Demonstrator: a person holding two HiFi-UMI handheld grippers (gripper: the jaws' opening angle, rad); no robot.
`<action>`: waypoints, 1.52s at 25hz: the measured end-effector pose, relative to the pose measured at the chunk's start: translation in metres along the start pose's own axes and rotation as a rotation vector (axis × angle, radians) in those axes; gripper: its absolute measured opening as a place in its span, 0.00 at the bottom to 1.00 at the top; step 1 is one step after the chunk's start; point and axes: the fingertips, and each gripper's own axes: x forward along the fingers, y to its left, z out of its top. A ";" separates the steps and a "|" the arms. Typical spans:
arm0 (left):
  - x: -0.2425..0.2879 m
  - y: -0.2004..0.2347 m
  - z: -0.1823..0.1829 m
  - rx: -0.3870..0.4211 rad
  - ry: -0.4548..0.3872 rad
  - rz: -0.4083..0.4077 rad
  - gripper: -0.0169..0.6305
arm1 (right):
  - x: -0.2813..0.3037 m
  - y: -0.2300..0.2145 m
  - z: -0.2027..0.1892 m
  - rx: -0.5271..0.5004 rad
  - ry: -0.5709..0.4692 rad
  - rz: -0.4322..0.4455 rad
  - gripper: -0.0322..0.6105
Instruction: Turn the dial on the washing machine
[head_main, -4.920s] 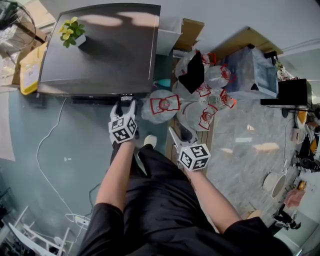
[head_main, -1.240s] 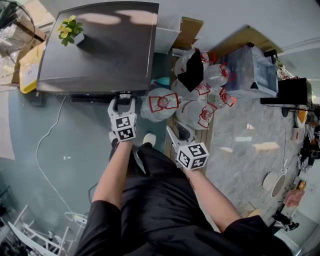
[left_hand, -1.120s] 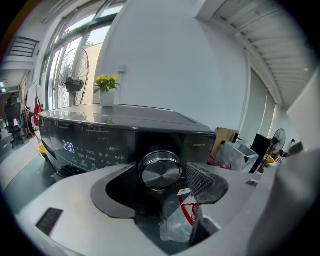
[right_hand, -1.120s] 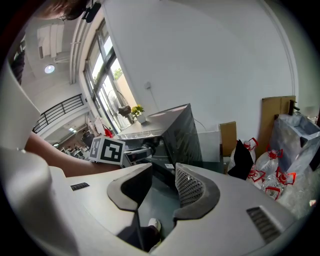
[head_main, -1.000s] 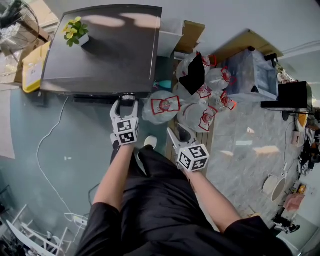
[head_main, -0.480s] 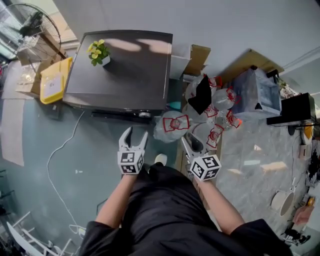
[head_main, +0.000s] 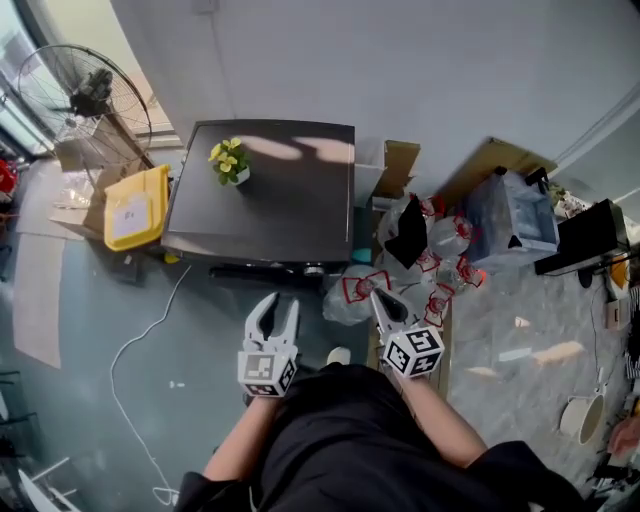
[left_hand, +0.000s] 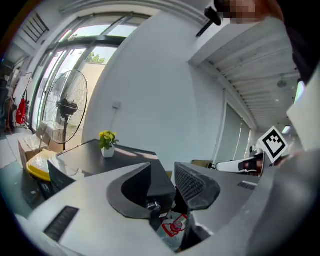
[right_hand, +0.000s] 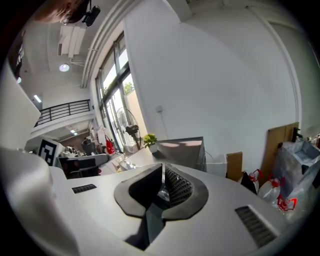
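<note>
A grey-green floor (head_main: 110, 330) runs from under me to a pale wall. Nearest is my left gripper (head_main: 272, 312): its jaws have just been closing and stand about half apart, with nothing between them. My right gripper (head_main: 383, 303) has been closing too, and its jaws are all but together on nothing.

Past the left tips and a little right sits the dial (head_main: 312, 269), on the front strip of the washing machine (head_main: 265, 200) and well apart from both claws. I judge it a small, rigid knob, likely smooth plastic that turns in clicks. I would pinch it squarely across its rim, since a grip off to one side would slip. The machine looks too heavy to shift.

Farther off, a potted plant (head_main: 228, 160) stands on the lid, and a standing fan (head_main: 85, 95) is by the window.
</note>
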 end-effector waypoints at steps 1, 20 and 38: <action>-0.001 0.001 0.012 0.005 -0.010 -0.012 0.23 | 0.002 0.004 0.009 0.000 -0.012 -0.008 0.07; -0.029 0.044 0.108 0.133 -0.131 -0.042 0.04 | 0.023 0.060 0.090 -0.143 -0.149 -0.082 0.05; -0.019 0.027 0.099 0.144 -0.093 0.010 0.04 | 0.021 0.053 0.097 -0.213 -0.134 -0.013 0.05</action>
